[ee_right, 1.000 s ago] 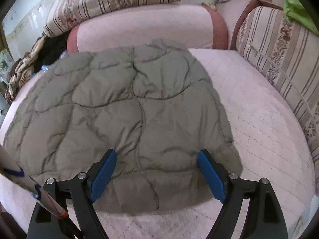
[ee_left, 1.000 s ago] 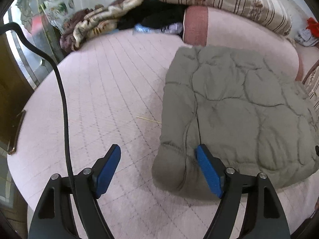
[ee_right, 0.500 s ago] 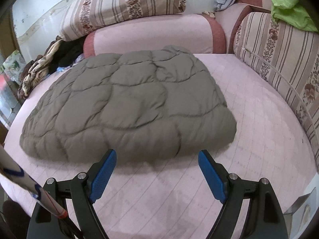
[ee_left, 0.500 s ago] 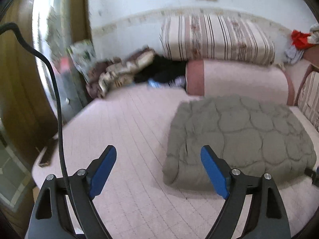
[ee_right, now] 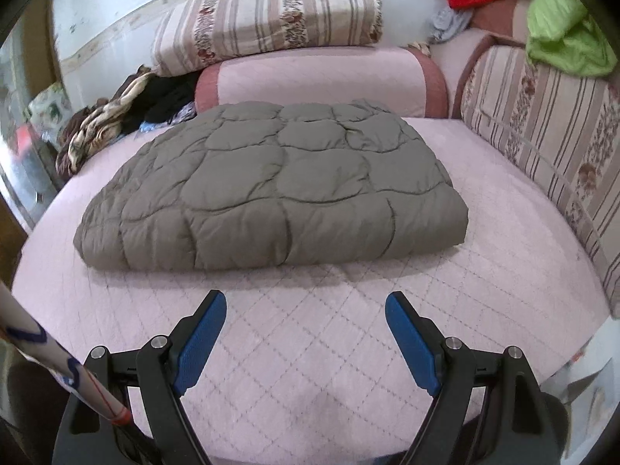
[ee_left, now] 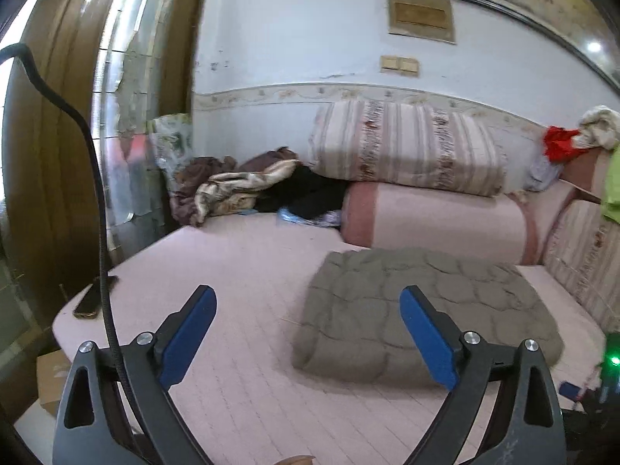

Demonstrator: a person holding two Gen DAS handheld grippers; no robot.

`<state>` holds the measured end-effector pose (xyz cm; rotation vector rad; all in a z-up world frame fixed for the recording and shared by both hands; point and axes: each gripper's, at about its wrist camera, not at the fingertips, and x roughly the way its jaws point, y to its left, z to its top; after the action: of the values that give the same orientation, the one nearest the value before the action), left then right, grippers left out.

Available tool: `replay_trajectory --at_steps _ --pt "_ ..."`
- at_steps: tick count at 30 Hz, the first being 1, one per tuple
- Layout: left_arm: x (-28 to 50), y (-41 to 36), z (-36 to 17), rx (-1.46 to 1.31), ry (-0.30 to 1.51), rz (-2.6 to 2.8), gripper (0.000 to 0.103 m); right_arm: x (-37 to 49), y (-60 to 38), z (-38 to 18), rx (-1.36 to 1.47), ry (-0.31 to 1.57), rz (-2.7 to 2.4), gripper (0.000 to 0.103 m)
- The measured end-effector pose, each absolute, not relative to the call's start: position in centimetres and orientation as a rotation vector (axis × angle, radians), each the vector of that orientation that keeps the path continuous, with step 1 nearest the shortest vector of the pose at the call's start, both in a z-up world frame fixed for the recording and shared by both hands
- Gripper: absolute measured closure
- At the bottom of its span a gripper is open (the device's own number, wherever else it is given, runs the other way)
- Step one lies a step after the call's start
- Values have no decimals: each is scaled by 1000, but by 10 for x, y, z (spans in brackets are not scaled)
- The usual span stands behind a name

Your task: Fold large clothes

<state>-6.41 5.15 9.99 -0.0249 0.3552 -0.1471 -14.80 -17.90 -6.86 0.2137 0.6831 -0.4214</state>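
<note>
A grey-olive quilted padded garment (ee_right: 271, 190) lies folded into a thick flat bundle on the pink quilted bed (ee_right: 310, 348). It also shows in the left wrist view (ee_left: 418, 310), to the right of centre. My left gripper (ee_left: 306, 329) is open and empty, held above the bed short of the bundle's left end. My right gripper (ee_right: 306, 333) is open and empty, well back from the bundle's near edge, over bare bed.
A pink bolster (ee_right: 321, 77) and a striped cushion (ee_right: 263, 19) line the back. A striped side cushion (ee_right: 542, 128) with green cloth (ee_right: 562, 38) is at right. Crumpled clothes (ee_left: 240, 190) are piled far left. A phone (ee_left: 93, 298) lies at the bed's left edge.
Both grippers have pulled back and up from the folded garment, which they were close over a second ago. The garment stays lying on the bed.
</note>
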Motion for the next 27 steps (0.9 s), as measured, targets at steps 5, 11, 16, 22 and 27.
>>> replay_trajectory --at_steps 5,11,16,22,27 --pt "-73 40 86 -40 442 -267 7 -154 -162 -64 156 667 -449 16" --pt "-74 14 59 19 567 -395 7 -158 -152 -66 107 676 -481 15" --pt "-80 -4 47 109 569 -341 7 -160 -151 -68 87 681 -508 15" --pt "-73 -2 39 87 608 -266 7 -158 -156 -74 108 704 -509 15" --pt "-74 -1 39 117 557 -196 7 -155 -155 -79 112 720 -503 15"
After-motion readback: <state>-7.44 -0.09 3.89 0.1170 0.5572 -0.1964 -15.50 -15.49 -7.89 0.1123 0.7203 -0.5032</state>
